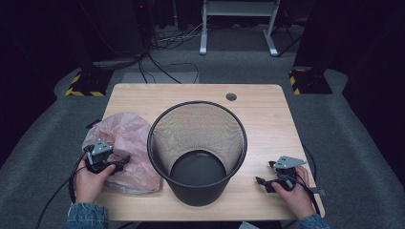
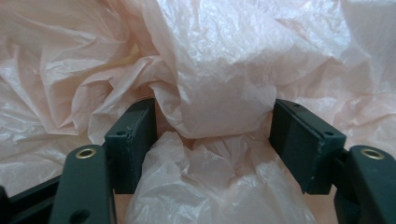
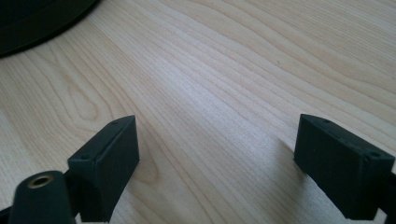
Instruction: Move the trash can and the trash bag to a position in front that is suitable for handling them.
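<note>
A crumpled pink plastic bag (image 1: 125, 133) lies on the left part of the wooden table (image 1: 267, 114). My left gripper (image 1: 125, 161) rests on the bag's near side, pointing right. It stands open in the left gripper view (image 2: 212, 126), and a raised fold of the bag (image 2: 210, 60) bulges between the jaws. An upright black mesh wastebasket (image 1: 198, 191) stands mid-table, with nothing inside it. My right gripper (image 1: 260, 181) sits low near the front right corner, pointing left at the basket. It is open (image 3: 217, 140) over bare wood (image 3: 233, 70), with the basket's base (image 3: 28, 18) ahead.
A round cable hole (image 1: 231, 97) sits at the table's far edge. Beyond the table, cables run over grey carpet, and a white desk frame (image 1: 239, 28) stands behind. Hazard-striped bases (image 1: 83, 88) flank the far corners. Both hands are close to the front edge.
</note>
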Action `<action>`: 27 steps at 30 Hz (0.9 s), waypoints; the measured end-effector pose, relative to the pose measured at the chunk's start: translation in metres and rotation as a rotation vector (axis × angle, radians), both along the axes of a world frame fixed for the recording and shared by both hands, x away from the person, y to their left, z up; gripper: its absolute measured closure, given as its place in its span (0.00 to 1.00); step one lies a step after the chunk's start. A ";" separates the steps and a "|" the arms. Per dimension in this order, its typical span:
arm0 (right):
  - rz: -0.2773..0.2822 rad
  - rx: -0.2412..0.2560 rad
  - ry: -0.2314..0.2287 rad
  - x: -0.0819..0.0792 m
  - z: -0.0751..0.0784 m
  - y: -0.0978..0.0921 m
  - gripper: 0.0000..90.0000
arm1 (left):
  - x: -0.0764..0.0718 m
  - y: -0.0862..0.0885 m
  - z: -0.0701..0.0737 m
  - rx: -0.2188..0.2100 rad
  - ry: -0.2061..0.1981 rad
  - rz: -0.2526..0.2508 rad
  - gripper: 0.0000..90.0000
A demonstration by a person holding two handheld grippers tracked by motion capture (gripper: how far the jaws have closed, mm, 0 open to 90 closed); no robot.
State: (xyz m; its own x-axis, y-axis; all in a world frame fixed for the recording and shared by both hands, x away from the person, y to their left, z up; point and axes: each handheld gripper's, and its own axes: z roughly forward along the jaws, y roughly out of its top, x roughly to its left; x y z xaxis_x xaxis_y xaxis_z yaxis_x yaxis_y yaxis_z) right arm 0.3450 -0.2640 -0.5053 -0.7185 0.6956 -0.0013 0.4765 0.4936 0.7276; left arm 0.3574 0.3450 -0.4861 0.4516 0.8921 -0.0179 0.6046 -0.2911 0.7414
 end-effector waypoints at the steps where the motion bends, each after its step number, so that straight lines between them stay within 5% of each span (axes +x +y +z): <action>1: 0.000 0.000 0.000 0.000 0.000 0.000 0.15 | 0.000 0.000 -0.001 0.008 0.004 -0.004 0.35; 7: 0.000 0.000 0.000 0.000 0.000 0.000 0.15 | 0.000 0.001 -0.018 -0.020 -0.031 0.002 0.33; 16: 0.000 0.000 0.000 0.000 0.000 0.000 0.15 | -0.002 -0.001 -0.019 0.022 0.002 0.008 0.32; 27: -0.001 0.000 0.000 0.000 0.000 0.000 0.15 | -0.002 -0.002 -0.020 0.019 0.005 0.018 0.32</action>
